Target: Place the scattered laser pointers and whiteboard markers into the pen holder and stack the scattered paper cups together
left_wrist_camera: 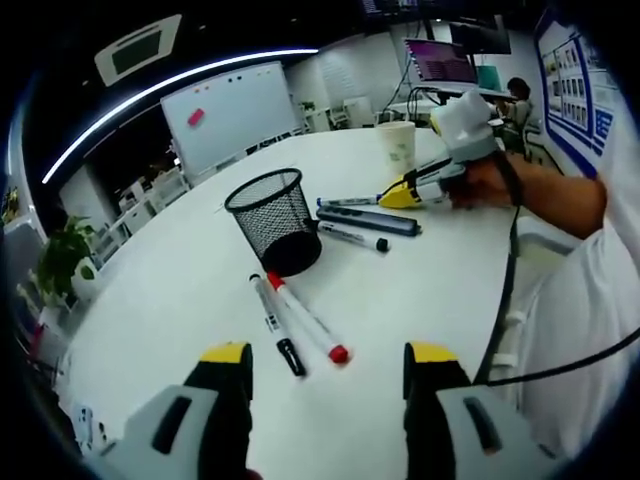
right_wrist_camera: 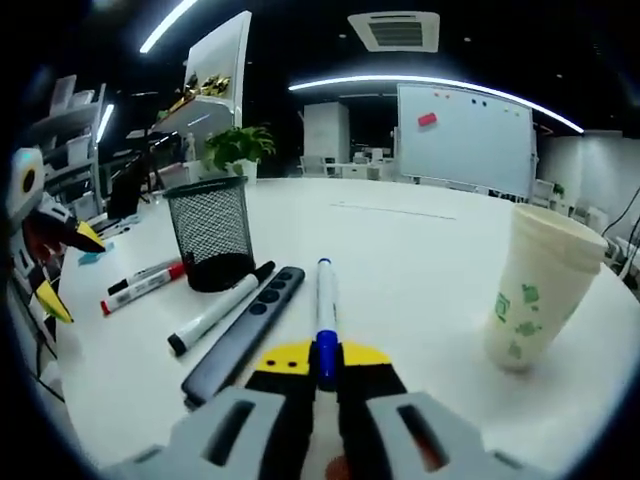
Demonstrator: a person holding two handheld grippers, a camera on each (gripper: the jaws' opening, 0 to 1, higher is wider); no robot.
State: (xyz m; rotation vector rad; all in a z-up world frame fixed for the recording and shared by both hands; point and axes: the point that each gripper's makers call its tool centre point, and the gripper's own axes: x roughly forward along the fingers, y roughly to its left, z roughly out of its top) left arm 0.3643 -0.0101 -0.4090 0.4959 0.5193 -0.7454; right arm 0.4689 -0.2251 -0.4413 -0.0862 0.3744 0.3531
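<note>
Jaws of my right gripper pinch the blue marker's cap end, ready to lift it toward the pen holder; my left gripper hangs wide open, empty, above the bench.

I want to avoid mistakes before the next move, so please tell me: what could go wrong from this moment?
1. The right gripper is shut on the very end of the blue-capped white marker, so the long free part could swing or slip when lifted.
2. The black laser pointer lies close beside that marker and may be knocked.
3. The black wire-mesh pen holder looks light; a marker pushed against its rim might tip it.
</note>
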